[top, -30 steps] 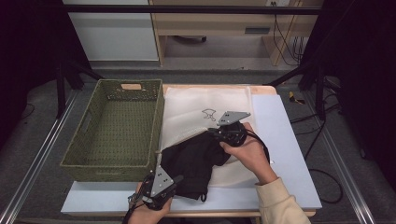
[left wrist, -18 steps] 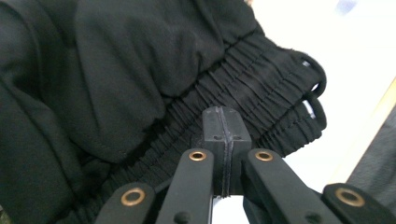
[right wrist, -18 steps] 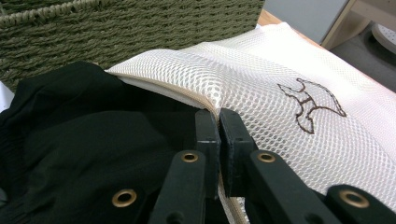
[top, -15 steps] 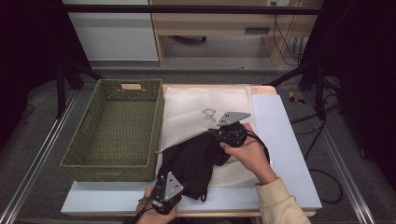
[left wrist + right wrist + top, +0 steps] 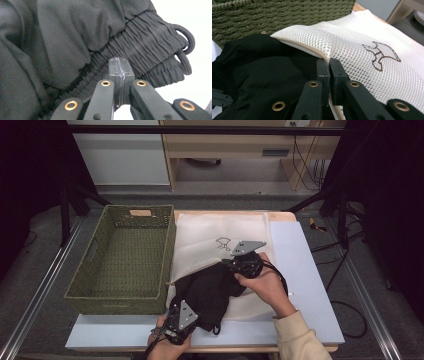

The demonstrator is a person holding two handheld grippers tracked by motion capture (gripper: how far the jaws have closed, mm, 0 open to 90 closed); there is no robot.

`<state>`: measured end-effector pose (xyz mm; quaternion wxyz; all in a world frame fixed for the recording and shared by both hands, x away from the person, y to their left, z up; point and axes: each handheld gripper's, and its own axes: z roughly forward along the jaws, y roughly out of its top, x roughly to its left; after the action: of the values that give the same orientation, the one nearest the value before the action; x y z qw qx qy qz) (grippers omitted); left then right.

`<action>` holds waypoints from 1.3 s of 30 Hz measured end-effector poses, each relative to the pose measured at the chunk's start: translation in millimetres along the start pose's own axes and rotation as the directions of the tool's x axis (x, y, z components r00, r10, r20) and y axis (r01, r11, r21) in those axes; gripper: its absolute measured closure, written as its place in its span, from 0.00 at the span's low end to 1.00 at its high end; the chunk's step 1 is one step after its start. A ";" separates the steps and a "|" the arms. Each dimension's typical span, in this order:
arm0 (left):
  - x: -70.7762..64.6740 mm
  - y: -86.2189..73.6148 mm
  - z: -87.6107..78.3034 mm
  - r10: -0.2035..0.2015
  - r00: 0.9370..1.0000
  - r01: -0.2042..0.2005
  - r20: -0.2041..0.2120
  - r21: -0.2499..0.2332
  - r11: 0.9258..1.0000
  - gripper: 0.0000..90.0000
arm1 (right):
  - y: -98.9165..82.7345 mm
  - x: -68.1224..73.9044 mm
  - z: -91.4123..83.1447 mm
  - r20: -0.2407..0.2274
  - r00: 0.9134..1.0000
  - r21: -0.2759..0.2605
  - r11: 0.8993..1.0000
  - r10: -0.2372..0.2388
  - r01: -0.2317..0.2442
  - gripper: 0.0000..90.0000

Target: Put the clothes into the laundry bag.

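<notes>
White mesh bag [image 5: 220,232] lies flat on the table [image 5: 305,270], just right of a green woven basket [image 5: 120,265]. A black garment [image 5: 210,287] sits bunched at the bag's near edge, partly inside its opening. Right gripper [image 5: 329,66]: jaws pressed together on the bag's rim, lifting it over the garment. Left gripper [image 5: 120,66]: jaws closed at the garment's elastic waistband; whether fabric is pinched between them cannot be told.

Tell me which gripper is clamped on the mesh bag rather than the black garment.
The right gripper: its jaws pinch the cream mesh bag's opening edge, while the left gripper is shut on the black garment's elastic waistband.
</notes>
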<state>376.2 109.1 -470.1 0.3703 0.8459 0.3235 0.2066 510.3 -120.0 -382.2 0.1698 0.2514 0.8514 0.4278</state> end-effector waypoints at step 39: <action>1.1 9.9 11.7 0.010 1.000 -0.010 -0.012 0.014 1.000 1.00 | 1.4 3.3 -0.1 0.007 1.000 0.003 1.000 -0.010 0.010 0.97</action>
<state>387.8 99.0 -469.9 0.3615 0.8488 0.3229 0.2112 507.9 -117.4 -381.2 0.1747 0.2489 0.8526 0.4249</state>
